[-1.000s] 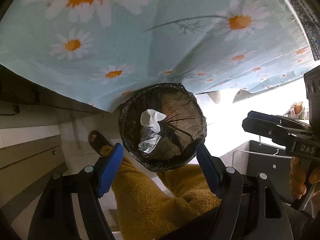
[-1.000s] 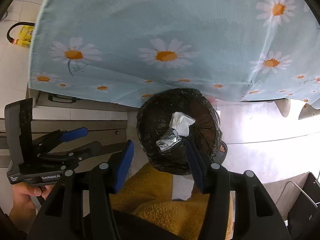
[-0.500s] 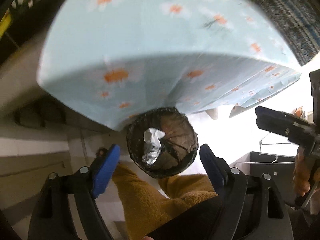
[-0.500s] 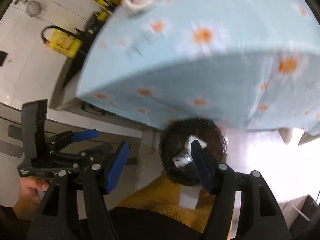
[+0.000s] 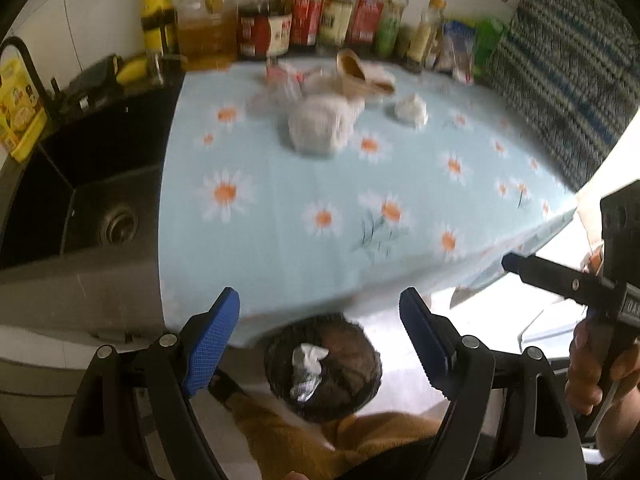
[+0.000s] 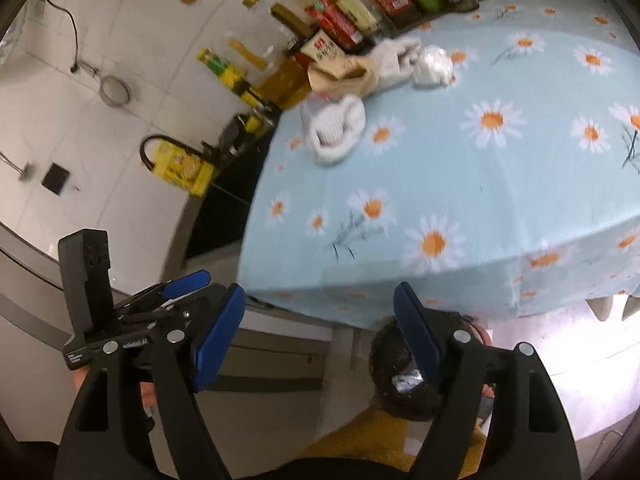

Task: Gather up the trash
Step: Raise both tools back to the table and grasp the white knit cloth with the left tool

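Below the near edge of the daisy-printed blue tablecloth (image 5: 360, 208) stood the black-lined round bin (image 5: 324, 372). Crumpled white wrappers (image 5: 320, 126) lay far across. My left tongs (image 5: 320, 336) and right tongs (image 6: 320, 328) gaped wide, holding nothing.

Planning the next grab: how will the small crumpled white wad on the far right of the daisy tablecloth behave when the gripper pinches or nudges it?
The crumpled white wad looks like tissue or thin paper, so it is probably very light and will squash rather than resist. Its lumpy shape suggests it would skid, not roll, on the tablecloth. It lies apart from the other litter, so a nudge likely disturbs nothing.
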A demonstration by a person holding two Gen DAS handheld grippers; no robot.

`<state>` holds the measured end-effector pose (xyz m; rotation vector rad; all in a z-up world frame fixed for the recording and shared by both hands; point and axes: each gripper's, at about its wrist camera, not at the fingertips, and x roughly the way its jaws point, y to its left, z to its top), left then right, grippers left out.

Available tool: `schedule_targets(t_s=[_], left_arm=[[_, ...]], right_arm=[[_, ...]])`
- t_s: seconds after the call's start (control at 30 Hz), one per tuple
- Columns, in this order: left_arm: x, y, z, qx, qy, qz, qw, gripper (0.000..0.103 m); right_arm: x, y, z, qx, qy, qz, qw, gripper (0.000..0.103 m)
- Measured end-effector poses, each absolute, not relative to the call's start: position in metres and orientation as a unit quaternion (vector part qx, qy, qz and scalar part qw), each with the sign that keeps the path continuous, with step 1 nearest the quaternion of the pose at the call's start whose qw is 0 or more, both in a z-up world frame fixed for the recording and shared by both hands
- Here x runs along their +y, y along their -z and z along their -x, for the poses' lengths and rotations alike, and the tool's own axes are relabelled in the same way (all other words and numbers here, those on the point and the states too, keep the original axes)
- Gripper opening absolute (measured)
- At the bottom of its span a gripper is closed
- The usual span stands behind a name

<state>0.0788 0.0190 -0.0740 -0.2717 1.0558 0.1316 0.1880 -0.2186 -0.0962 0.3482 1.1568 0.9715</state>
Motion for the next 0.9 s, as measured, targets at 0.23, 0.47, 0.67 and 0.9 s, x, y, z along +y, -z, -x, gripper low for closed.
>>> schedule_targets(t_s=[0.23,0.47,0.67,0.9], left_arm=[[0.024,0.055,-0.115,0.484,-0.055,0.143,0.861,0.087],[0.027,0.06,-0.161,0.493,-0.051,0.111,0.861,0.091],[0.033,0.08,-0.2,0.508,-0.042,0.098,0.855,0.09],[0.039,0.107,-0.245,0.521,-0.043,0.076,0.849,0.089]], right_arm=[[-0.227,0.075,-0.207,0.49,-0.43,-0.179,0.738,0.081],[-0.233,0.071,-0.215,0.48,-0.422,-0.19,0.745,0.082],[-0.233,0.082,-0.216,0.498,-0.42,-0.198,0.733,0.084],[-0.235,0.099,-0.219,0.516,-0.408,-0.206,0.724,0.084]])
